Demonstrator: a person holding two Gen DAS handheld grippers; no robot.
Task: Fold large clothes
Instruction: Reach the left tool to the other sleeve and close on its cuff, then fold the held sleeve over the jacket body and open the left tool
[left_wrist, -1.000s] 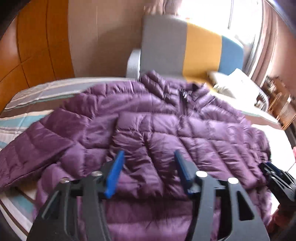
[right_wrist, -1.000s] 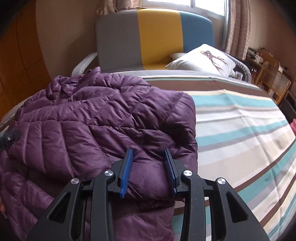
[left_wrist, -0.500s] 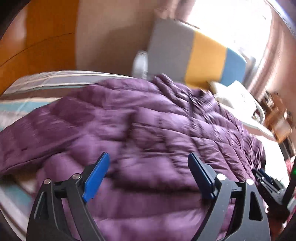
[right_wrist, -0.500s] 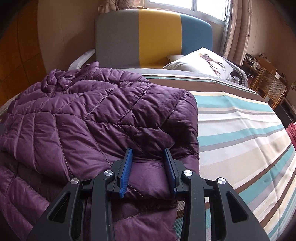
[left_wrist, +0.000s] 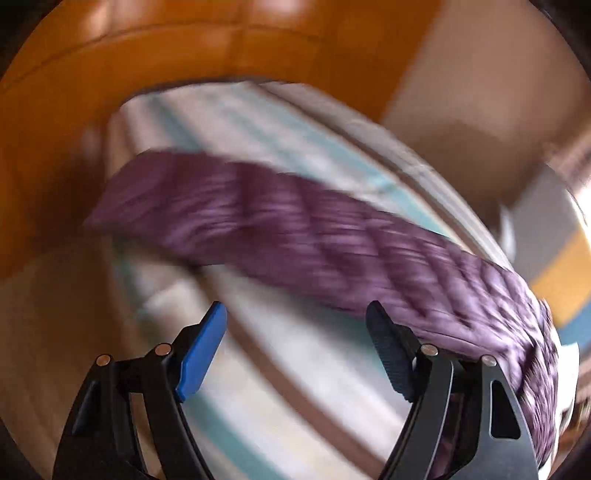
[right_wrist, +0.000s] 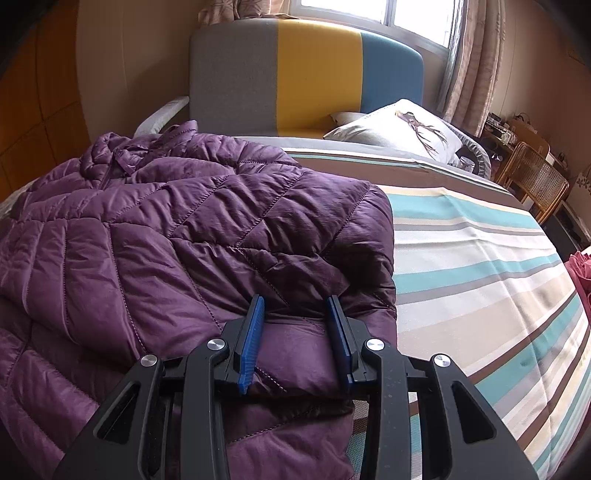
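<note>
Right wrist view: right gripper (right_wrist: 295, 336) pinching a folded edge of the purple puffer jacket (right_wrist: 166, 229), narrow jaws pressing the quilted fabric, jacket lying across the striped bedspread (right_wrist: 480, 266), deer-print pillow (right_wrist: 399, 129) resting near the tri-colour headboard (right_wrist: 306, 74). Left wrist view, heavily blurred: left gripper (left_wrist: 295, 332) hanging wide, jaws closing with nothing between them, over the bedspread just beside the jacket's outstretched sleeve (left_wrist: 277, 229).
</note>
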